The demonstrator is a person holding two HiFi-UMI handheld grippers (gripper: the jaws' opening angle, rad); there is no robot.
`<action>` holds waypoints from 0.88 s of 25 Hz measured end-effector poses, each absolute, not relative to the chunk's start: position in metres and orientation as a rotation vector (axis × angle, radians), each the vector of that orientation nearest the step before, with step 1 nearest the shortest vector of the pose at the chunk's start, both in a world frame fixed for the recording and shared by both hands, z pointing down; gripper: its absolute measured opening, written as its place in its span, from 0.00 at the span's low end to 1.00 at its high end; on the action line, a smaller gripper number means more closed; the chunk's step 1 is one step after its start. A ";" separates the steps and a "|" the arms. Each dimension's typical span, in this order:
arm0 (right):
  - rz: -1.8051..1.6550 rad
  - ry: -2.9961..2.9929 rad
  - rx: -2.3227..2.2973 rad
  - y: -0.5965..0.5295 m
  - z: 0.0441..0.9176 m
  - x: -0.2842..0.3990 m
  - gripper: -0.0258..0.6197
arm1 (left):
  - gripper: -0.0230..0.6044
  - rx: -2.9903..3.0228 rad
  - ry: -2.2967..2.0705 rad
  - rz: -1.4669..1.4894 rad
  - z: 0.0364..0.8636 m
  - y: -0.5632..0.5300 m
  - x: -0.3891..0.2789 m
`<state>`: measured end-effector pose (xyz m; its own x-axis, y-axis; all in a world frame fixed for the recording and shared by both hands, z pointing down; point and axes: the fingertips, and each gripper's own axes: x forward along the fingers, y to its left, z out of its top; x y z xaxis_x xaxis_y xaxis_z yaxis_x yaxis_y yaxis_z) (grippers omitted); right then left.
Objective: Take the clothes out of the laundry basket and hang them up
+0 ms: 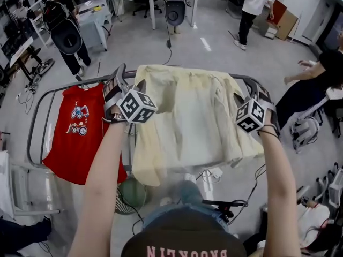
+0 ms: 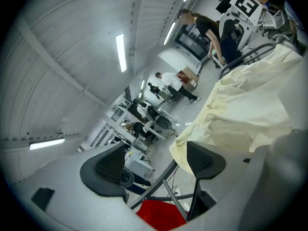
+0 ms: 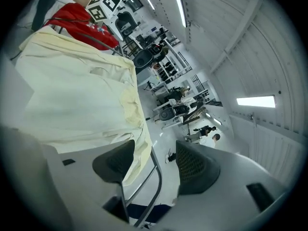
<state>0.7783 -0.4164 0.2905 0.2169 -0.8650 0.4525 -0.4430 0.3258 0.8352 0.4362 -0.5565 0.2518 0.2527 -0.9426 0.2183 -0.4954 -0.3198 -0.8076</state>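
step: hanging, pale yellow garment (image 1: 187, 122) draped over rack rail (image 1: 40, 111) beside red shirt (image 1: 80, 127) | left gripper (image 2: 159, 162) jaws apart, empty | right gripper (image 3: 154, 162) jaws apart, empty | next: probably smooth the cloth or fetch another piece; basket not visible

1. The yellow garment (image 1: 187, 116) between the two grippers is thin, matt cloth, softly creased (its hem looks thicker and puckered).
2. The red T-shirt (image 1: 80, 133), out past the left gripper (image 2: 156, 162), is matt cloth with a flat printed picture.
3. The rack rail (image 3: 158, 176) below the right gripper (image 3: 154, 162) is smooth grey metal tube with a dull sheen.
4. Both gripper bodies are smooth, matt, light grey plastic; their pads (image 2: 204, 159) are dark and finely dimpled.
5. Each marker cube (image 1: 136, 106) has matt white faces printed in black.
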 end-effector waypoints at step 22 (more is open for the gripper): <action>-0.454 -1.461 1.531 -0.272 0.246 0.676 0.39 | 0.65 -2.046 1.194 -0.721 0.222 -0.423 0.397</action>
